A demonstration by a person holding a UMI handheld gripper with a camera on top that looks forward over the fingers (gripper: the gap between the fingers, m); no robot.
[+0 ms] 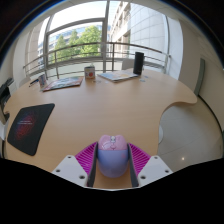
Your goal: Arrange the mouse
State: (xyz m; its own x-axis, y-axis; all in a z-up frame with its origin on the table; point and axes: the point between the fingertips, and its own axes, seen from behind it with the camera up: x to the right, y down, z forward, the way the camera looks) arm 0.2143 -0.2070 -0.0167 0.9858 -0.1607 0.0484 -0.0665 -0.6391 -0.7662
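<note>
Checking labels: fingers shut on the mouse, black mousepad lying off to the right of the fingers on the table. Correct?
One error: the mousepad lies to the left of the fingers, not the right, as the gripper view shows. The rest holds: the gripper is shut on the mouse, and the mousepad is black and on the table.

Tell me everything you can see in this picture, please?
Pale lilac computer mouse: one, held between the fingers, both pads against its sides.
Light wooden curved table: one, tan, stretching ahead of the fingers.
Black rectangular mouse mat: one, on the table, left of the fingers.
Dark cylindrical cup: one, at the table's far edge.
Flat grey laptop-like item: one, beside the cup.
Small brown container: one, far edge.
Gripper: one, white fingers, magenta pads, closed on the mouse.
</note>
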